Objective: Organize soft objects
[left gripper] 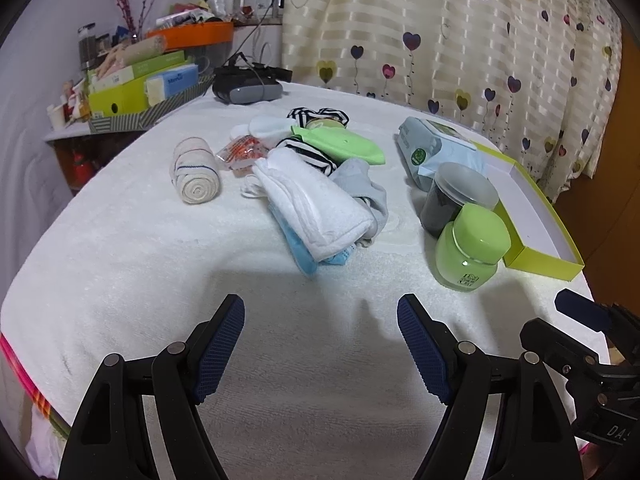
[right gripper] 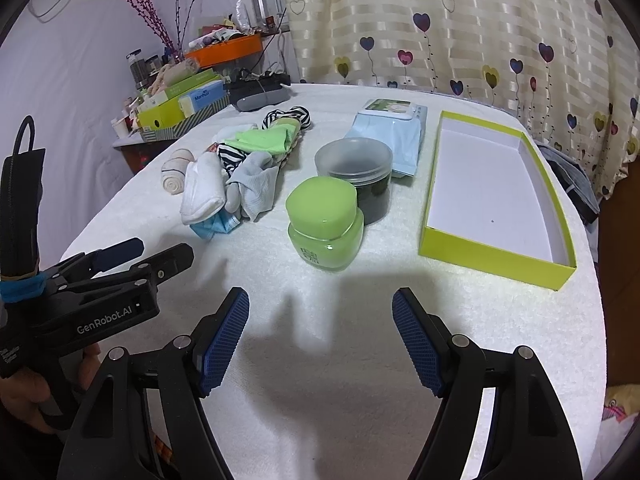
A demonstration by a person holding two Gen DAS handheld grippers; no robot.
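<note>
A pile of soft things lies mid-table: a folded white towel (left gripper: 316, 204) (right gripper: 200, 192) over a blue face mask (left gripper: 304, 256) (right gripper: 216, 226), a grey sock (left gripper: 360, 184) (right gripper: 258, 184), green socks (left gripper: 340, 144) (right gripper: 264, 138), striped socks (left gripper: 316, 116) (right gripper: 288, 116) and a rolled bandage (left gripper: 196, 176) (right gripper: 174, 174). An open, empty lime-green box (right gripper: 496, 248) (left gripper: 544, 264) stands at the right. My left gripper (left gripper: 320, 344) is open and empty over the near table. My right gripper (right gripper: 320, 336) is open and empty, beside the left one.
A green jar (right gripper: 324, 224) (left gripper: 472, 248) and a dark jar with a clear lid (right gripper: 356, 172) (left gripper: 456, 196) stand between the pile and the box. A wet-wipes pack (right gripper: 388, 132) (left gripper: 432, 148) lies behind them. A cluttered side shelf (left gripper: 132, 92) is at far left.
</note>
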